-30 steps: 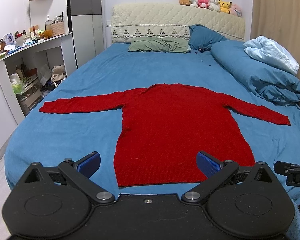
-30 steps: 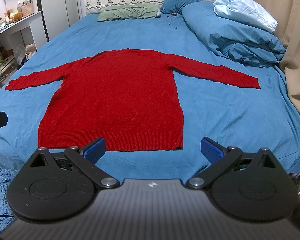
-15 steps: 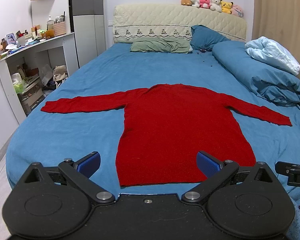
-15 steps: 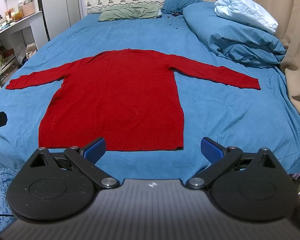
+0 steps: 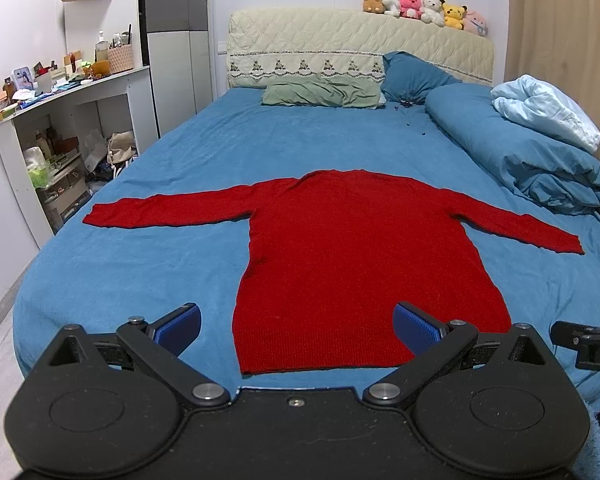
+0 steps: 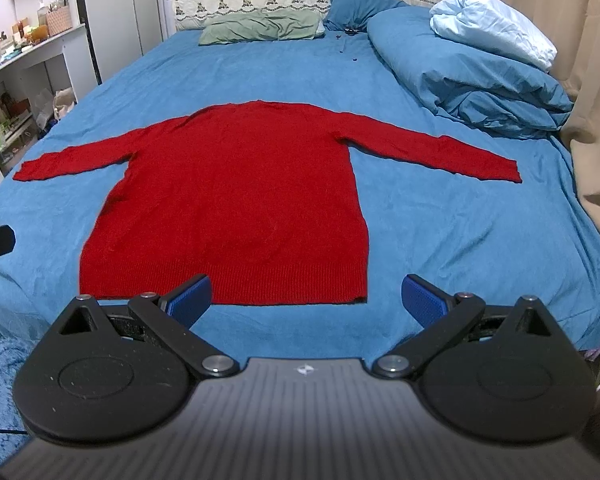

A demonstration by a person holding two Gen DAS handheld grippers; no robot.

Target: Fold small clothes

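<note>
A red long-sleeved sweater (image 5: 356, 252) lies flat on the blue bed (image 5: 148, 264), both sleeves spread out sideways and the hem nearest me. It also shows in the right wrist view (image 6: 236, 200). My left gripper (image 5: 298, 330) is open and empty, hovering just in front of the hem's left half. My right gripper (image 6: 306, 300) is open and empty, hovering just in front of the hem's right corner. Neither touches the sweater.
A rolled blue duvet (image 5: 532, 160) with a pale blue cloth lies along the bed's right side. Pillows (image 5: 320, 94) sit at the headboard with plush toys (image 5: 420, 10) on top. A cluttered white shelf unit (image 5: 60, 128) stands left of the bed. A curtain (image 6: 596, 80) hangs at right.
Both grippers stay open. The left wrist view has shifted very slightly; the sweater has not moved.
</note>
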